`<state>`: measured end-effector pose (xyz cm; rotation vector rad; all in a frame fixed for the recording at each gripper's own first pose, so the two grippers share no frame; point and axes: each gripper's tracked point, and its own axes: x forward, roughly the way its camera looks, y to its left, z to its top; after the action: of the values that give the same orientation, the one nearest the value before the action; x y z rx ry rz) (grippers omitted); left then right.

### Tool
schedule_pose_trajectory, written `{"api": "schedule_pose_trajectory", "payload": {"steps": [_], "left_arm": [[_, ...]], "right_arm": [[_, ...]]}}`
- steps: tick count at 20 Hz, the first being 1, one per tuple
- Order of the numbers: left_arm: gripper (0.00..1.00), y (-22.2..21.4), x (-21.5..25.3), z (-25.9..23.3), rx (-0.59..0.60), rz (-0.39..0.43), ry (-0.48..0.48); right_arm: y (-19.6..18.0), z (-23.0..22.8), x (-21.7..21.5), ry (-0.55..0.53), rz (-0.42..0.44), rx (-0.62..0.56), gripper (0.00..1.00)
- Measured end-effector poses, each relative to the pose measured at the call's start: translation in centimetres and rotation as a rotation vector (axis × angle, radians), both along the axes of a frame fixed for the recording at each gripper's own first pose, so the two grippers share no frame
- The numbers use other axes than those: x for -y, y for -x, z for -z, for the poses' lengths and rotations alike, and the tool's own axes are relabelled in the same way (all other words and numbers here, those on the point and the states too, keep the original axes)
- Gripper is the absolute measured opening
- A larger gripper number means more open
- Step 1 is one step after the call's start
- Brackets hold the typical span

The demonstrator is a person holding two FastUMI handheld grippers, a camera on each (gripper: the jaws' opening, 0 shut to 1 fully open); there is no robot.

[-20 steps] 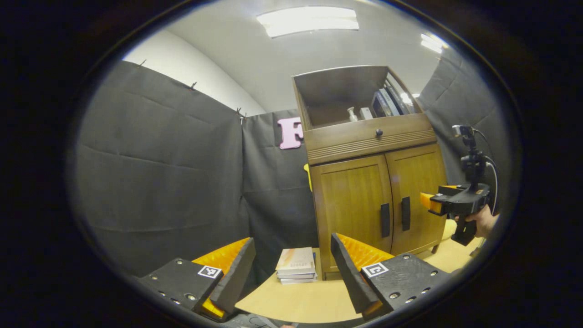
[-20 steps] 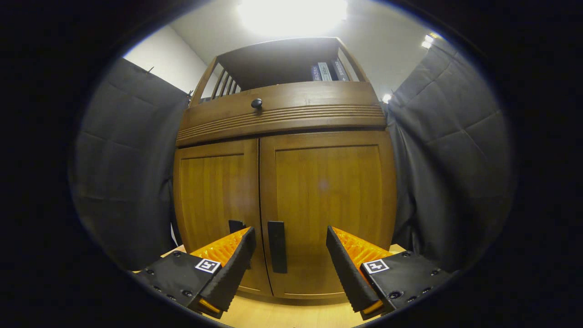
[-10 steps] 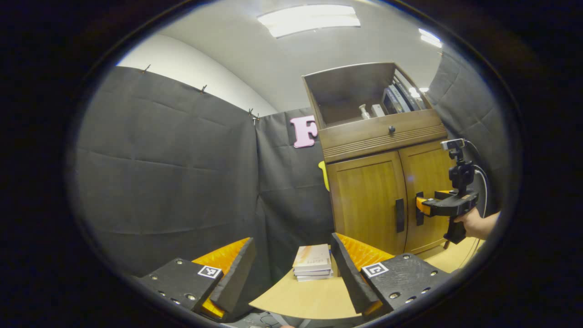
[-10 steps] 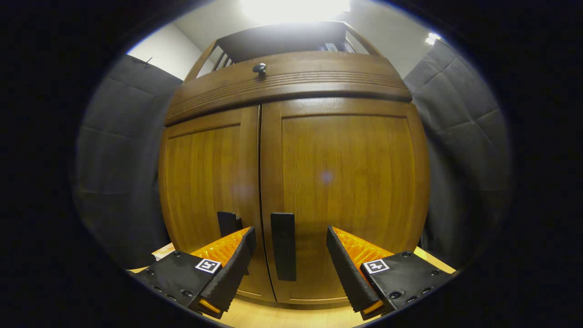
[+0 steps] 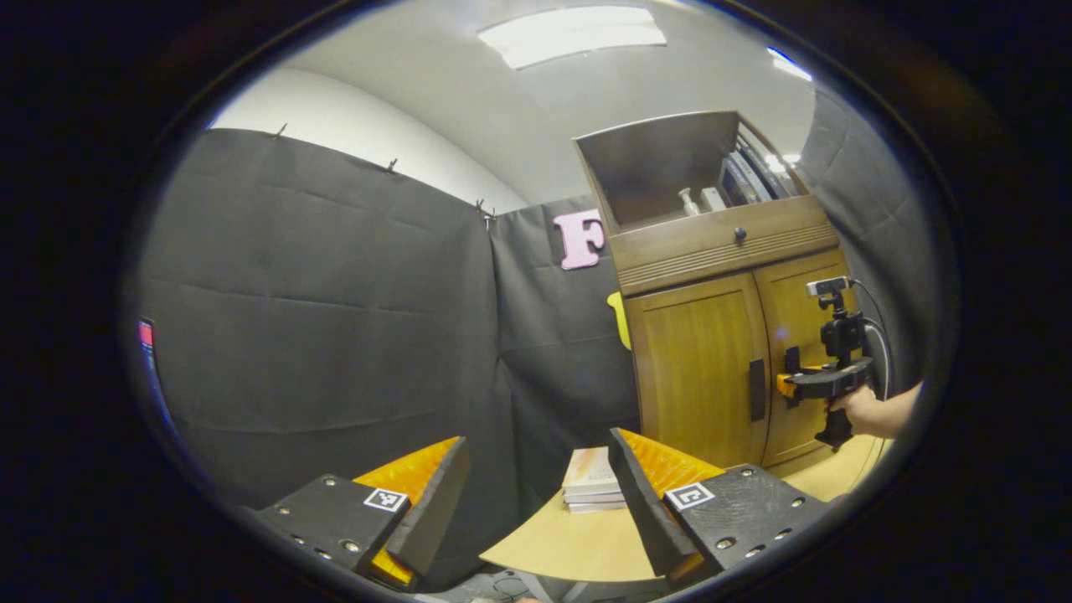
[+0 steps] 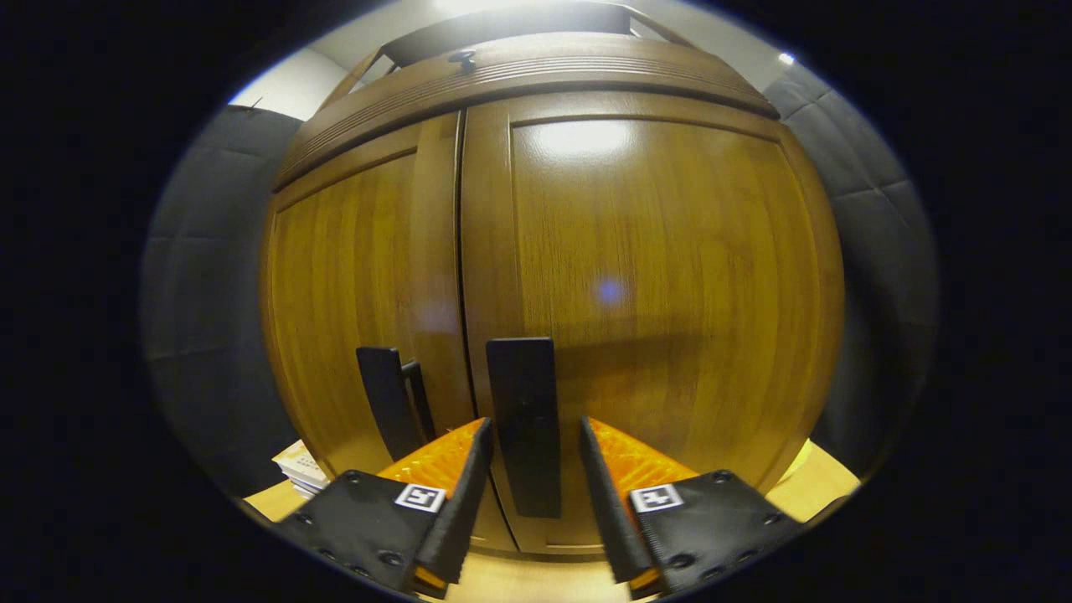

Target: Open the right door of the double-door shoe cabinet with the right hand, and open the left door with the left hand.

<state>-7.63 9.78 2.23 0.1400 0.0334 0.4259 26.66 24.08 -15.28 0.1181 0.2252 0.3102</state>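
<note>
So in the last second you pushed the right gripper point(image 6: 526, 469) right up to the shoe cabinet point(image 6: 586, 251), and the fingers also narrowed from a wide spread to a much tighter gap, which put the right door's handle point(image 6: 524, 423) straight between them. In the right gripper view each finger sat just beside the black handle, one on either side, but I couldn't tell for sure whether both pads were actually pressing on it yet or just bracketing it. Either way that read to me as the grab on the right door point(image 6: 645, 310) about to land, with the pull not yet started, since both doors looked flush and closed. Meanwhile your left gripper point(image 5: 536, 494) swung off to the left and hung back, fingers spread wide with nothing in them, well apart from the cabinet. From the left gripper view the left door point(image 5: 699, 368) and its handle point(image 5: 756, 389) sat off to the right, the cabinet standing at the far edge of the worktop point(image 5: 569, 544), a stack of books point(image 5: 593, 490) beside its left corner. So the left door looked untouched.
</note>
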Motion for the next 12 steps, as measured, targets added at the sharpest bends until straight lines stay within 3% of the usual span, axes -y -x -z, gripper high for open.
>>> {"api": "schedule_pose_trajectory", "payload": {"steps": [2, 4, 12], "left_arm": [[0.96, 0.1, 0.0, 0.0, 0.000, 0.005, -0.001], [0.96, 0.1, 0.1, 0.0, 0.006, 0.015, 0.002], [0.96, -0.1, 0.8, -0.8, 0.029, 0.083, 0.040]], "right_arm": [[-0.1, 0.1, 0.0, 0.015, 0.001, 0.003, 0.36], [0.3, -0.4, 0.1, 0.019, -0.002, 0.003, 0.16], [2.9, -0.5, 1.0, 0.010, -0.029, -0.015, 0.19]]}}
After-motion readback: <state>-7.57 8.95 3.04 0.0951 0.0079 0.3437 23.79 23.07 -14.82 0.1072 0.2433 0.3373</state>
